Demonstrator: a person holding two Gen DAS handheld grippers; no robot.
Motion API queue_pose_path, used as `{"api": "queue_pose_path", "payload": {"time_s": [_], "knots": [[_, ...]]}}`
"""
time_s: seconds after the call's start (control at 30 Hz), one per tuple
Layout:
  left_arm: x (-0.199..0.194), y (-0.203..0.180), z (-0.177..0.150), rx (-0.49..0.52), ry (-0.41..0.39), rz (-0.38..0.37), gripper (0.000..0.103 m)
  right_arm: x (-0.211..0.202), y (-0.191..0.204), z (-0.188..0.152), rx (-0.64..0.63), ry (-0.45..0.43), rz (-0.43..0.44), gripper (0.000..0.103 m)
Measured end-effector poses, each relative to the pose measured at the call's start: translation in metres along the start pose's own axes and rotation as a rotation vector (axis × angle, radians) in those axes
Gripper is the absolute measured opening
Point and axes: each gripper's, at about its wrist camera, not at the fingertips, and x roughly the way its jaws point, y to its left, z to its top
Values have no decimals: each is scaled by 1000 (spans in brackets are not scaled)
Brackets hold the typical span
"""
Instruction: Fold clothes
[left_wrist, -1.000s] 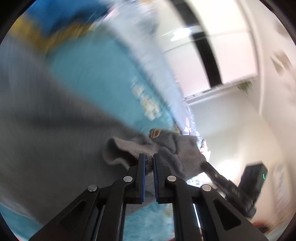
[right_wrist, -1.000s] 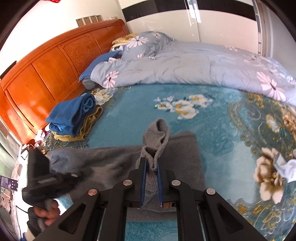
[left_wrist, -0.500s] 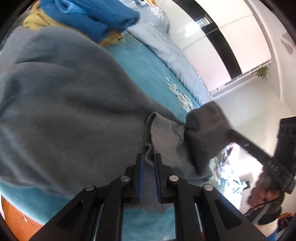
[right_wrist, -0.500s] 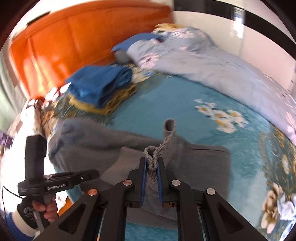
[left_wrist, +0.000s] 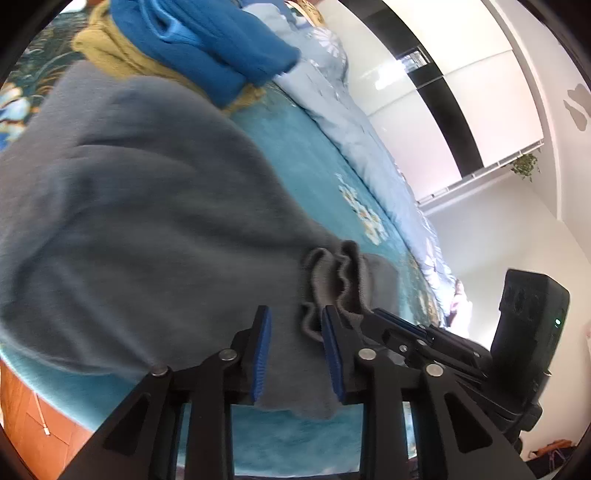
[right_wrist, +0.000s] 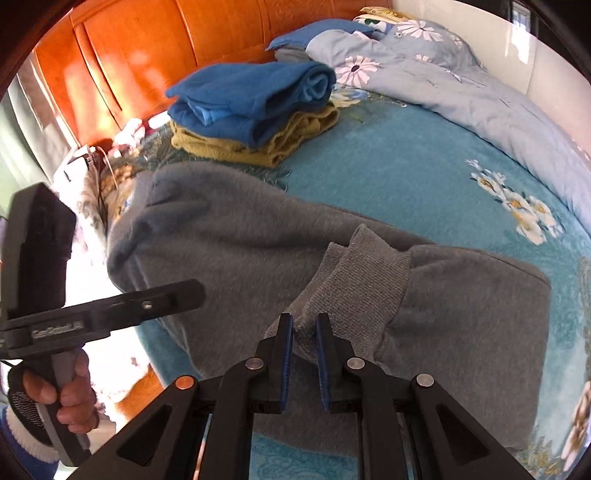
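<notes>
- Our left gripper (left_wrist: 295, 350) is opening, its jaws apart over the grey fleece sweatshirt (left_wrist: 129, 221), releasing it flat.
- Our right gripper (right_wrist: 303, 363) is opening too, its jaws loosening around the ribbed grey cuff (right_wrist: 354, 273) laid across the body.

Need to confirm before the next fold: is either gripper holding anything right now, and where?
The left gripper is opening, nothing pinched. The right gripper is starting to open around the grey sweater's ribbed cuff.

Fuzzy cloth sweater (right_wrist: 229, 243) — glossy wooden headboard (right_wrist: 155, 48)

Grey sweater (right_wrist: 258, 251) spread flat on teal bedspread (right_wrist: 406, 166) — ribbed cuffs (right_wrist: 362, 273) folded onto body, slightly rumpled.
</notes>
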Motion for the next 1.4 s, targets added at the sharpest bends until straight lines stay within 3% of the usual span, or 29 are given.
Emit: {"api": "queue_pose_path", "payload": {"time_s": [0.07, 0.13, 0.3, 0.5, 0.57, 0.6, 0.67, 0.73, 0.97, 1.17, 1.4], "knots": [[8, -12, 3, 34, 19, -13, 38, -18, -13, -3, 58, -57, 36, 26], [19, -19, 5, 64, 47, -5, 42, -37, -27, -8, 109, -108, 10, 30], [47, -33, 9, 119, 105, 46, 46, -70, -72, -37, 238, -166, -46, 31], [59, -39, 1, 95, 152, 59, 47, -86, -114, -78, 365, -186, -65, 31], [59, -38, 0, 56, 148, 49, 45, -88, -123, -89, 396, -191, -67, 31], [58, -39, 0, 45, 139, 48, 39, -90, -127, -93, 410, -197, -62, 31], [63, -45, 0, 58, 116, 74, 16, -94, -133, -100, 433, -211, -54, 31], [64, -51, 0, 73, 87, 94, 13, -99, -137, -106, 444, -224, -55, 31], [22, -63, -2, 147, -12, 108, 11, -114, -144, -119, 458, -248, -60, 31], [41, -23, -11, 112, 52, 235, 12, -105, -153, -126, 487, -237, -41, 31], [43, -21, -13, 112, 61, 239, 17, -96, -154, -124, 502, -228, -27, 31]]}}
